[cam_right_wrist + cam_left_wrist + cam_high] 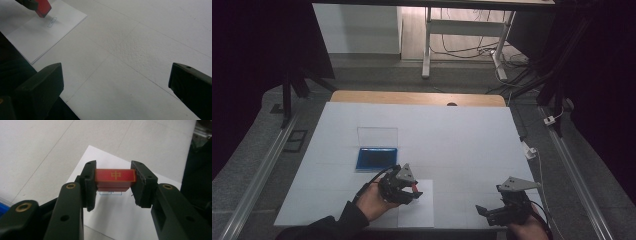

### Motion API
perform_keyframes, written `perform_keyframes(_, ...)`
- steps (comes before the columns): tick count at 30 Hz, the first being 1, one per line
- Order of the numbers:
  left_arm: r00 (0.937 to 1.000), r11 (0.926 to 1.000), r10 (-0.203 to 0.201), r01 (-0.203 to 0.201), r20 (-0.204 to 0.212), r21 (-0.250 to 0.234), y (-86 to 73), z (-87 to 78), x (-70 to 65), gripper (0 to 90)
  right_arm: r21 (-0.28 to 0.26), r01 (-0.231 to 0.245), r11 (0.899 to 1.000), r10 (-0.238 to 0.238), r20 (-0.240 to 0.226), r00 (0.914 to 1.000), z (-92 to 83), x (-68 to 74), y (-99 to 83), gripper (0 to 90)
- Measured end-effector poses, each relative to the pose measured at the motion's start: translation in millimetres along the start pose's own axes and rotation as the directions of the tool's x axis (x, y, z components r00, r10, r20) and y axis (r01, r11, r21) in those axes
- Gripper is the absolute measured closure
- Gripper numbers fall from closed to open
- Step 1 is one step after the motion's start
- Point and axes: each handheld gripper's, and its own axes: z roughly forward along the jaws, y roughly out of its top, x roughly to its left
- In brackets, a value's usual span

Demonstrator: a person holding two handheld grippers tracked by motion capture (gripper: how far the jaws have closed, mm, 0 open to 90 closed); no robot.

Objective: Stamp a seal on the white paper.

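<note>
Right gripper (pixel 116 82): own two black jaws stand wide apart, bare white table surface (pixel 140 50) between them, nothing gripped. Sheet of white paper (pixel 42 35) lies flat beyond the jaws, one corner toward table centre. Small printed blue rectangle (pixel 52 22) on paper. Red block (pixel 42 7) held by dark jaws just above that rectangle, tilted.

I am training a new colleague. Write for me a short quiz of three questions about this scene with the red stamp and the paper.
1. True or false: the left gripper is shut on the red stamp.
2. What lies directly under the stamp: A) the blue ink pad, B) the white sheet, C) bare table?
3. Complete: the jaws of the right gripper are ____, with nothing between them.

Key: 1 true; 2 B, near a small printed box; 3 open.
</note>
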Motion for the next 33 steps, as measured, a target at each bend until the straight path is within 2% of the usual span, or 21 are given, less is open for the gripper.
perform_keyframes(12, 0.9989, 0.9979, -0.046, 0.045, -0.013, -0.047, -2.6, -13.7, 10.5, 58.2, -0.003, 0.003, 1.000, -0.003, 0.002, 1.0000, -0.4, -0.5, -0.2, 0.2)
perform_keyframes(20, 0.9977, 0.9966, -0.060, 0.058, -0.031, -0.059, -5.3, -20.4, 17.5, 58.2, -0.002, 0.002, 1.000, -0.002, 0.002, 1.0000, -0.4, -0.6, -0.2, 0.2)
perform_keyframes(33, 0.9926, 0.9917, -0.106, 0.101, -0.059, -0.079, -10.9, -32.5, 29.8, 58.1, -0.003, 0.001, 1.000, -0.001, 0.001, 1.0000, -0.5, -0.7, -0.3, 0.2)
